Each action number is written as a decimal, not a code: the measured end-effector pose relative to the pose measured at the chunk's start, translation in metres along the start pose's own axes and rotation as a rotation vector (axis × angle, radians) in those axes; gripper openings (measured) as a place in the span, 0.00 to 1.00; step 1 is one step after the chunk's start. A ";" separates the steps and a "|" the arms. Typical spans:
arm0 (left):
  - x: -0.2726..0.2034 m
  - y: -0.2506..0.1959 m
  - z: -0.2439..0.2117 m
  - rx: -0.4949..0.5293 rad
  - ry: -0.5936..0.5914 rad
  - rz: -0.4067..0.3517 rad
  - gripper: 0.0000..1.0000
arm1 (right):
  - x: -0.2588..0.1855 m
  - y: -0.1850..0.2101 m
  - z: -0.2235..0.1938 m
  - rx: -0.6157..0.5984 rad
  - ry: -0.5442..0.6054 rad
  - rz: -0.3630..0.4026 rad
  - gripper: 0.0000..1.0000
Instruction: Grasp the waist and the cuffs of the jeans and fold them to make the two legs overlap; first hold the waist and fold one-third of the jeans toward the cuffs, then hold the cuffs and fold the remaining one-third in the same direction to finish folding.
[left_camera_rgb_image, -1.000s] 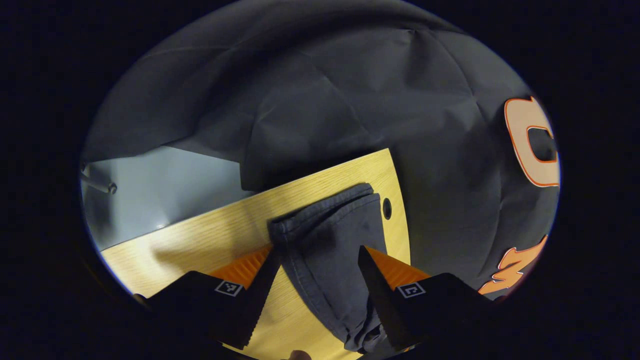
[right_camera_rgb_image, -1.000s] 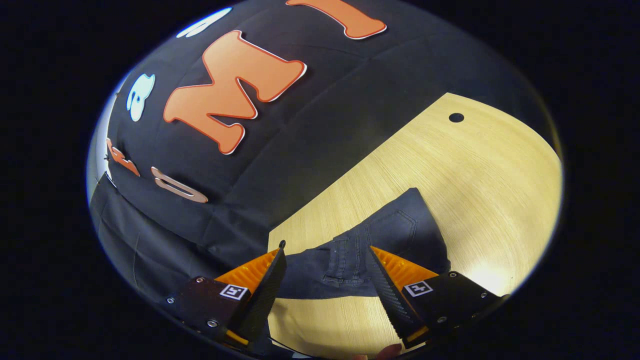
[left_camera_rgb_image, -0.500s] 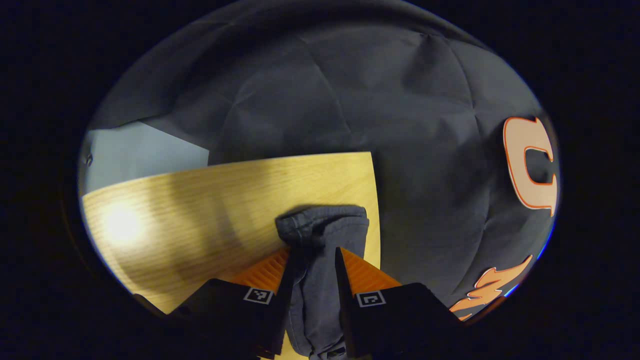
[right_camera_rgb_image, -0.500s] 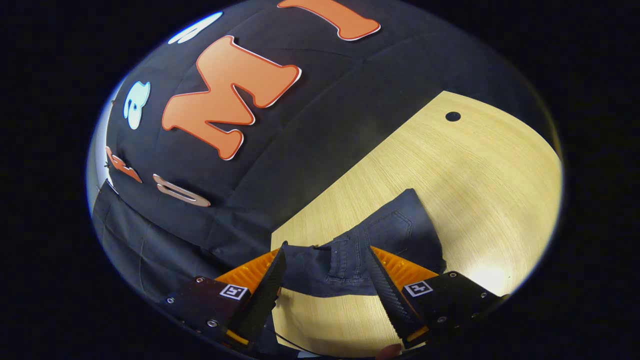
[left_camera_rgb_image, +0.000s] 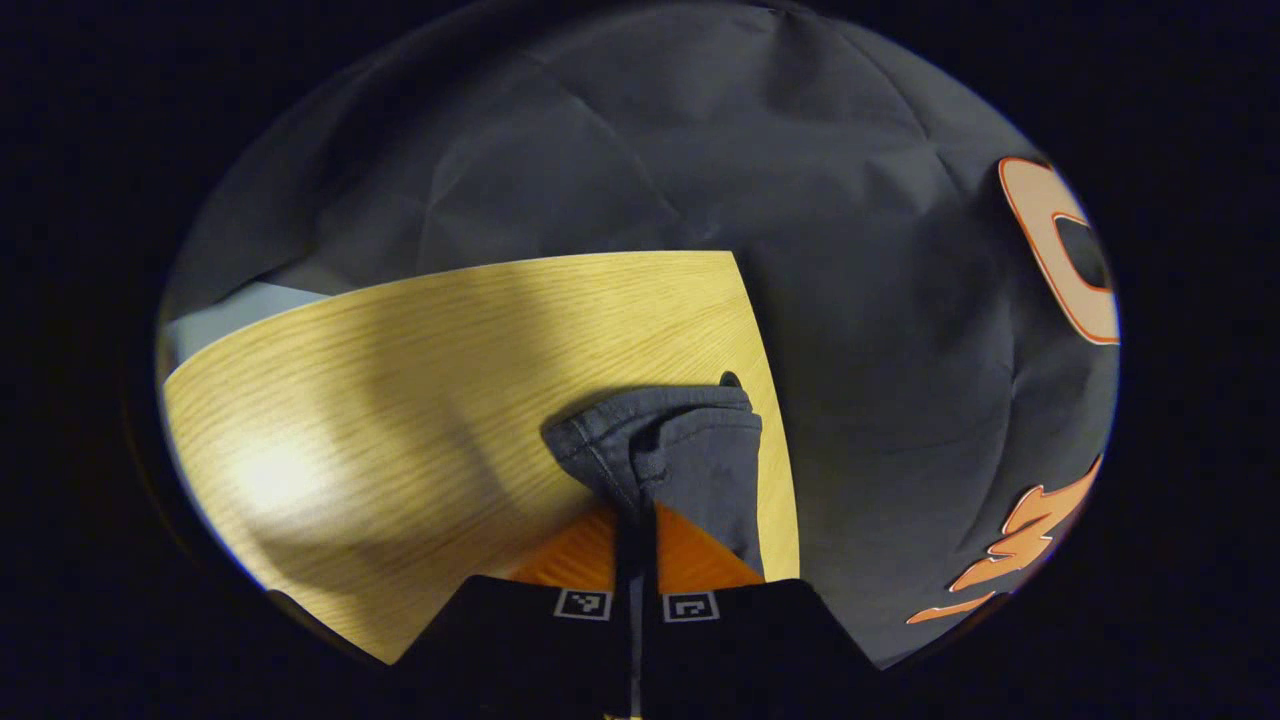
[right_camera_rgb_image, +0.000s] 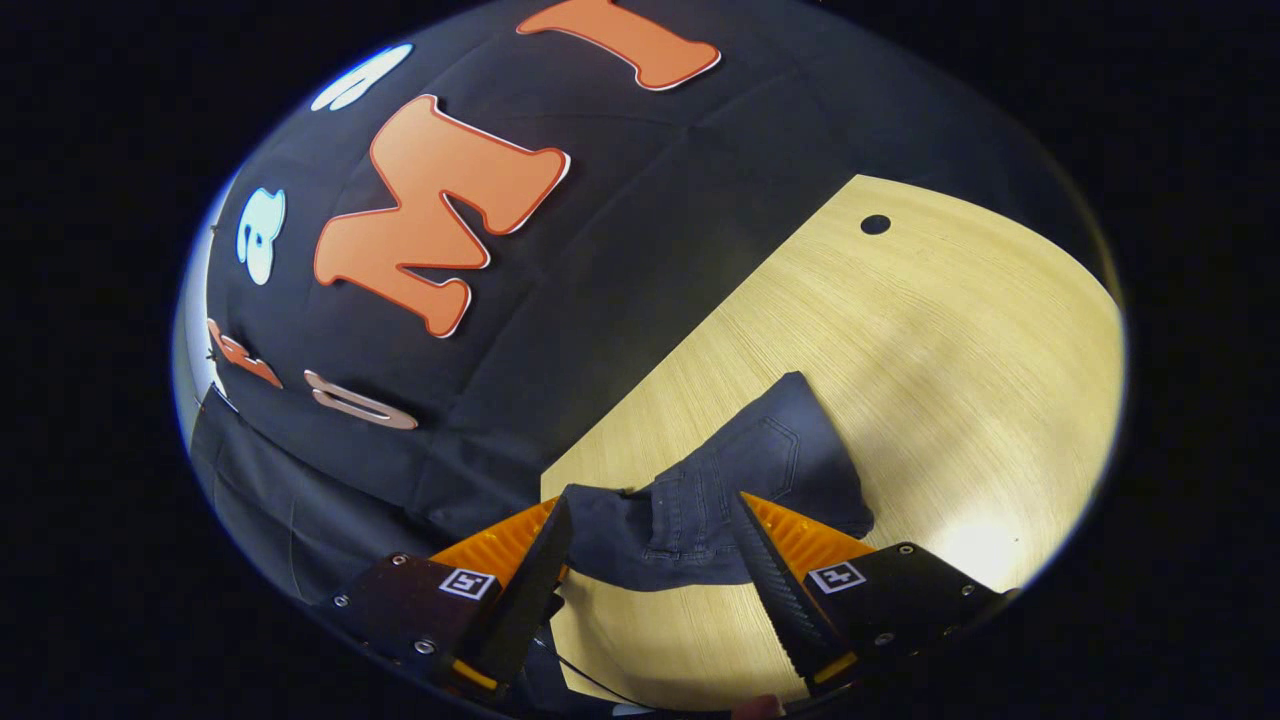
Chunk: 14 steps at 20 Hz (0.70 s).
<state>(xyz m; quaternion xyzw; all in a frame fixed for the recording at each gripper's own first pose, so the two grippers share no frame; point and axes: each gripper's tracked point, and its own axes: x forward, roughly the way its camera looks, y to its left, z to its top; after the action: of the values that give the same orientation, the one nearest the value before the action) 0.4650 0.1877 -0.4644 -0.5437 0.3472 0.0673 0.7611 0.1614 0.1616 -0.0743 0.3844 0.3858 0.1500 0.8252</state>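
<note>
While my left gripper (left_camera_rgb_image: 636, 530) pinches the jeans' cuffs (left_camera_rgb_image: 668, 440) near the wooden table's (left_camera_rgb_image: 420, 350) far edge, my right gripper (right_camera_rgb_image: 650, 535) gapes around the waist (right_camera_rgb_image: 700, 500); I'd clamp there before lifting evenly.

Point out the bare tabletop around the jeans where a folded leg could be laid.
Left gripper view: the table is bare left of the cuffs, up to its far edge. Right gripper view: open wood lies right of the waist, toward the round hole. It is crowded between waist and booth wall, where the table edge runs close.
</note>
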 end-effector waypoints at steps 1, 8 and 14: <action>-0.008 -0.010 0.001 0.058 -0.011 0.005 0.01 | -0.001 0.000 -0.001 -0.003 0.000 0.007 0.98; -0.143 -0.151 -0.015 0.453 -0.219 -0.172 0.00 | -0.010 -0.015 0.013 0.009 0.006 0.070 0.98; -0.188 -0.282 -0.129 0.773 -0.219 -0.286 0.00 | -0.039 -0.048 0.053 0.001 -0.027 0.114 0.98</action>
<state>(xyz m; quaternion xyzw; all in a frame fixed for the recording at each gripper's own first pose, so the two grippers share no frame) 0.4007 0.0144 -0.1527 -0.2509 0.1849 -0.1167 0.9430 0.1728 0.0813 -0.0686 0.4083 0.3524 0.1914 0.8200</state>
